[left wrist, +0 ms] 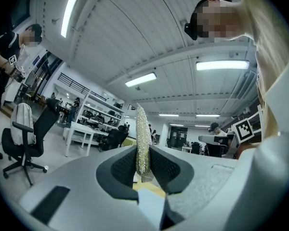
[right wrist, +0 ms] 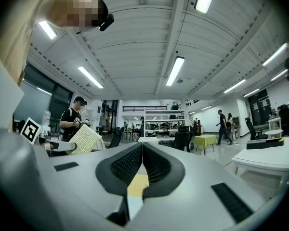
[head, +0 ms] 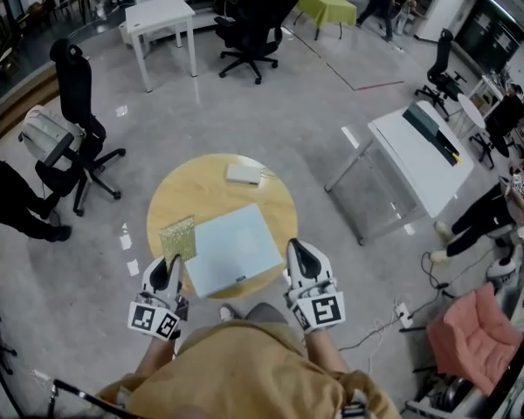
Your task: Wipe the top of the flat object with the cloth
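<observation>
A pale blue flat board [head: 233, 250] lies on the near half of a round yellow table [head: 192, 190]. My left gripper [head: 172, 264] hovers at the board's near left corner, shut on a glittery yellow-green cloth [head: 178, 237] that sticks out ahead of the jaws. In the left gripper view the cloth [left wrist: 141, 129] stands edge-on, pinched between the pads of that gripper [left wrist: 142, 153]. My right gripper [head: 297, 250] is at the board's right edge. Its jaws [right wrist: 142, 148] are shut with nothing between them. From the right gripper view the cloth [right wrist: 85, 139] shows at the left.
A small white flat object [head: 243, 174] lies at the table's far side. A black office chair [head: 77, 112] stands to the left. White tables [head: 424, 160] stand to the right and at the back [head: 160, 16]. People sit or walk around the edges of the room.
</observation>
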`<state>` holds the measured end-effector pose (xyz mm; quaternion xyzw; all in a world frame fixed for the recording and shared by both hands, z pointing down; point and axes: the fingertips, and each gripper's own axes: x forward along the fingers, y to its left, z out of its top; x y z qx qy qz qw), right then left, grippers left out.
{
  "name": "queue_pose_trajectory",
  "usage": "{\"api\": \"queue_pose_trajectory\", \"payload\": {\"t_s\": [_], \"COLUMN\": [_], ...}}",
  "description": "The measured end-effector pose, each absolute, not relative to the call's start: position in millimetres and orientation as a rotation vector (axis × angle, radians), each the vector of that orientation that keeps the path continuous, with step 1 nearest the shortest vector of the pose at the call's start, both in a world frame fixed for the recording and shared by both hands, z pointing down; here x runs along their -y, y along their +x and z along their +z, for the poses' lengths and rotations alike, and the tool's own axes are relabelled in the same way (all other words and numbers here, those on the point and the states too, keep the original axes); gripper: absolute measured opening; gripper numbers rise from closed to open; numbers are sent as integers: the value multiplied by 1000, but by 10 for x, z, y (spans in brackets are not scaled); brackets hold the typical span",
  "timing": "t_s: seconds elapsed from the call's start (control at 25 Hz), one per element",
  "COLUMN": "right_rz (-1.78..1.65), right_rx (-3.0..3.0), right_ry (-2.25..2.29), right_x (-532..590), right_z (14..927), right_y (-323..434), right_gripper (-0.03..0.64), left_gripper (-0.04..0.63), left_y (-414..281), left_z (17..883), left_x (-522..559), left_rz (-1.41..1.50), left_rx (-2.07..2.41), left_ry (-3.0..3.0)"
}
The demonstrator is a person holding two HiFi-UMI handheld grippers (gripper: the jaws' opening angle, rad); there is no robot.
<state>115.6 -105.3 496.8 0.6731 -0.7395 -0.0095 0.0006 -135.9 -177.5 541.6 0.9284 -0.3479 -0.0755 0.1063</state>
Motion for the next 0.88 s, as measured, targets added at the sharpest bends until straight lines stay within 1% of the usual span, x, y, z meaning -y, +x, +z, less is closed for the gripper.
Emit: {"api": "queue_pose_trajectory", "payload": {"t_s": [0.16,0.36,0.56,0.88], "right_rz": [-16,-9,-82,9], "right_rx": [2367,2449,2511,2563], "right_ry": [2066,1981,1928,1849], "right_x": [1233,1465,1681,1776], "right_z": [4990,4952,4713,4963], "right_y": [1230,1447,1815,2195], "right_gripper": [0,0,0,0], "left_gripper": [64,64,64,64], "left_y": [-1266,-930,-538,43], "left_z": [5512,5803,5830,6471], "left_x": [1828,1805,1796,1812], "left_rz": [-196,-108,-69,-7], "left_rx": [1057,1097,1142,1131], "left_ry": [2704,2635,2627,2440]}}
